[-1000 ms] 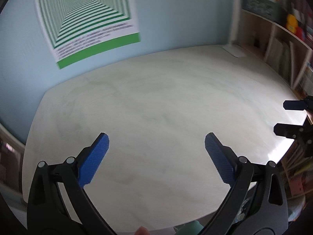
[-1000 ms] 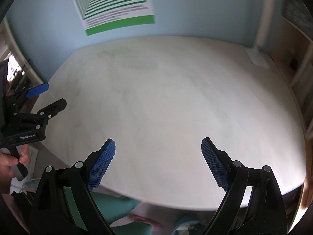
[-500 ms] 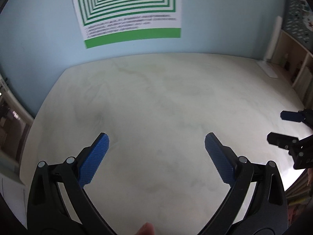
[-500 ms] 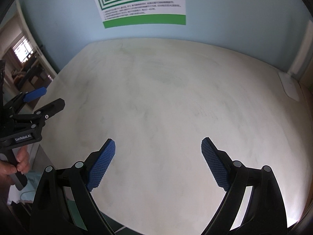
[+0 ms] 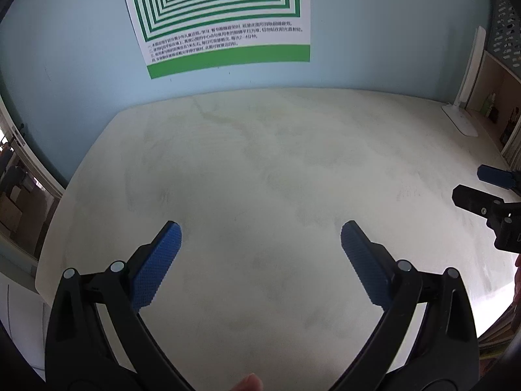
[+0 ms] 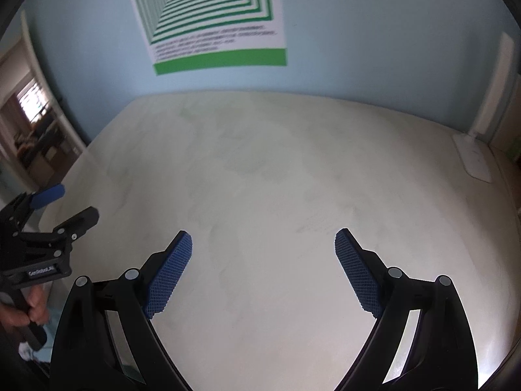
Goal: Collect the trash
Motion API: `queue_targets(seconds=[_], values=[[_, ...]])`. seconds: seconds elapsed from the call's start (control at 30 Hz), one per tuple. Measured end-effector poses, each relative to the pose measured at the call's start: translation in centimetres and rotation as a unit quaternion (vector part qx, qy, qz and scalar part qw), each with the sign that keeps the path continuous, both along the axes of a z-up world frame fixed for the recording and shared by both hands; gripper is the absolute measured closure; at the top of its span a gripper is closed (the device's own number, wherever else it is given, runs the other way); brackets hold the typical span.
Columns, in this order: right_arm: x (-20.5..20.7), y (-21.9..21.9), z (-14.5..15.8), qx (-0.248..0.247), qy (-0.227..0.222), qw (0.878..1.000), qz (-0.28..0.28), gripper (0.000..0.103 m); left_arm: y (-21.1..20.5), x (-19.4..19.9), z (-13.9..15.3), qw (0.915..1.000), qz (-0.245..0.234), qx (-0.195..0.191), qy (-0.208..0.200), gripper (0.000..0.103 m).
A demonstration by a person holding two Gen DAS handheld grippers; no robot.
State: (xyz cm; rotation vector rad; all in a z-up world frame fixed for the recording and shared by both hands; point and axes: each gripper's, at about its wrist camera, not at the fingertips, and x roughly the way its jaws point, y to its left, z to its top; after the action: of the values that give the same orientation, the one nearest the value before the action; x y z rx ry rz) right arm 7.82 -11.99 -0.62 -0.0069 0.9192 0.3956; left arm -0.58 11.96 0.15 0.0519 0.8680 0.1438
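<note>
Over pale table point(image 5: 260, 169), left gripper point(image 5: 260, 254) spread, right gripper point(image 6: 263, 260) spread, poster point(image 6: 211, 26) seemingly blurred

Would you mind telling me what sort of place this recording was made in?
Probably a home study or child's room. A pale desk stands against a light blue wall, which carries a green-striped eye-relief poster with Chinese text. A white desk lamp sits at the far right, beside wooden shelves.

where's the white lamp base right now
The white lamp base sits at the table's far right corner in both wrist views, beside the shelf and near the blue wall.
</note>
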Motion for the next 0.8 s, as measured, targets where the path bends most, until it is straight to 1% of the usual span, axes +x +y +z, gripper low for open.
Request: queue_targets(seconds=[0.1, 0.27, 0.4, 0.6, 0.8], values=[[0.3, -0.2, 0.2, 0.0, -0.005, 1.0, -0.005, 0.014, -0.1, 0.8, 0.1, 1.0, 0.001, -0.004, -0.003, 0.007], [1.1, 0.0, 0.1, -0.002, 0.002, 1.0, 0.006, 0.014, -0.3, 1.9, -0.2, 0.9999, 0.003, -0.008, -0.008, 0.007], [1.5, 0.1, 0.2, -0.001, -0.002, 1.0, 0.007, 0.014, 0.0, 2.6, -0.3, 0.9998, 0.01, -0.016, -0.01, 0.007], [2.2, 0.4, 0.4, 0.001, -0.005, 1.0, 0.009, 0.014, 1.1, 3.1, -0.6, 0.9996, 0.022, -0.016, -0.007, 0.007], [2.4, 0.3, 0.3, 0.005, 0.0, 1.0, 0.005, 0.014, 2.1, 3.3, -1.3, 0.9992, 0.035, -0.02, 0.006, 0.007]])
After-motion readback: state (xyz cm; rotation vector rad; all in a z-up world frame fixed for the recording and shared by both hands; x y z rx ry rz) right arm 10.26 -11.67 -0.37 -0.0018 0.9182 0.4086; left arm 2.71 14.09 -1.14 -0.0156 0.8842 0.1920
